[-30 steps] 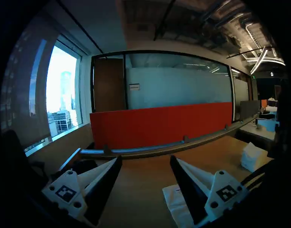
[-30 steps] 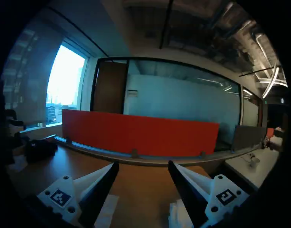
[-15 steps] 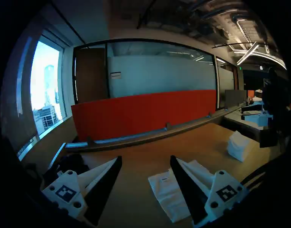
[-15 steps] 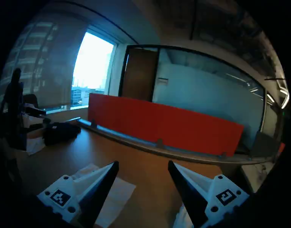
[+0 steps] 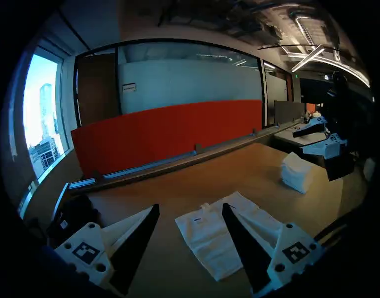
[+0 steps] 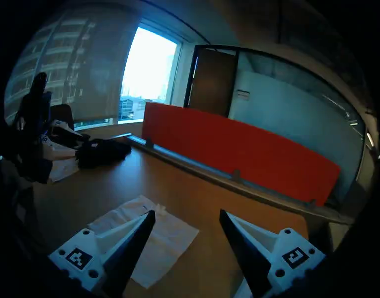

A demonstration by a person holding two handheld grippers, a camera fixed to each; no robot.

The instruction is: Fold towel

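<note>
A white towel (image 5: 209, 236) lies spread flat on the wooden table (image 5: 190, 184), just beyond and partly under my left gripper (image 5: 190, 206), whose fingers are wide apart with nothing between them. In the right gripper view the same towel (image 6: 162, 238) lies below and slightly left of my right gripper (image 6: 186, 212), which is also open and empty above the table (image 6: 155, 184). Both grippers hover above the towel without touching it.
A stack of folded white towels (image 5: 296, 171) sits at the table's right side. A black bundle (image 6: 103, 149) lies at the table's left end by the window. A red partition (image 5: 165, 131) runs along the back edge. A person's dark figure (image 6: 36, 109) stands at the left.
Both views have tipped down and swung, so the table and the flat towel have come into fuller view. Both grippers have stayed open.
</note>
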